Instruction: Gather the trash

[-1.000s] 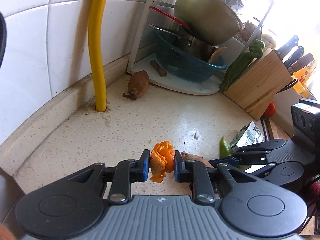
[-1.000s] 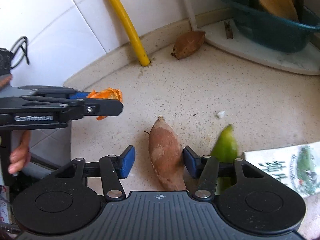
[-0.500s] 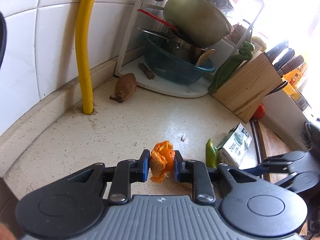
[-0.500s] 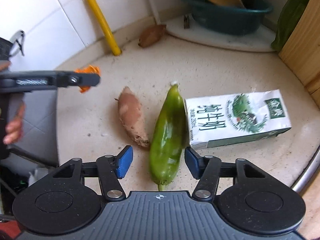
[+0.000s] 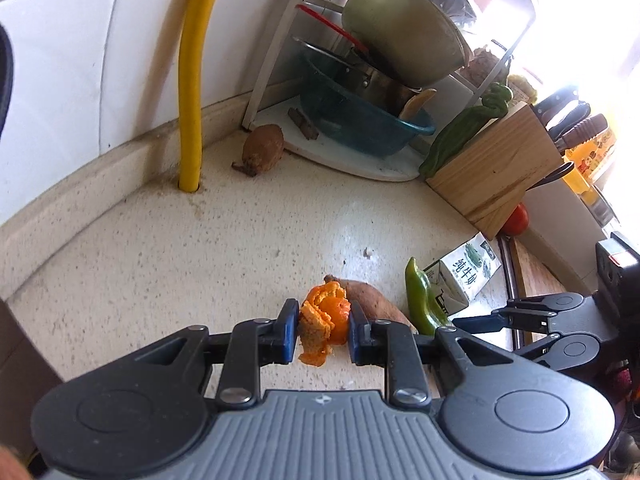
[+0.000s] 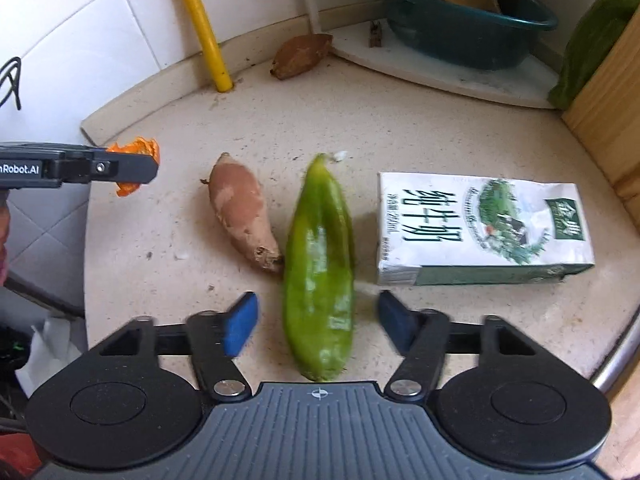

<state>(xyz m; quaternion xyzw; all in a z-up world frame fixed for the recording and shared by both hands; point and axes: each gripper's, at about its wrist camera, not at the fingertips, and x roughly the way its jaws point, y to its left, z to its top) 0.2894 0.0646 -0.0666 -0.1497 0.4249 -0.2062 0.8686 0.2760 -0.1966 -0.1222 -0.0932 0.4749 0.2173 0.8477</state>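
On the worktop (image 6: pixel 400 128) sweet potato (image 6: pixel 243 210), pepper (image 6: pixel 320 264) and milk carton (image 6: pixel 480 226) lie in a row left to right, second sweet potato (image 6: pixel 302 55) behind by the pipe (image 6: pixel 202 24), basin (image 6: pixel 460 24) back right.

Bright orange crumpled peel (image 5: pixel 323 322) – glossy green long pepper (image 6: pixel 320 264) – white-and-green printed milk carton (image 6: pixel 480 228) – speckled beige stone countertop (image 5: pixel 200 264).

Each gripper is black plastic with a ribbed grey plate bearing a small crosshair mark, two round black discs, silver screws on the linkage bars and blue pads (image 6: pixel 240 323) on the fingers. The left gripper (image 6: pixel 132 164) shows white "Robot.AI" lettering along its side.
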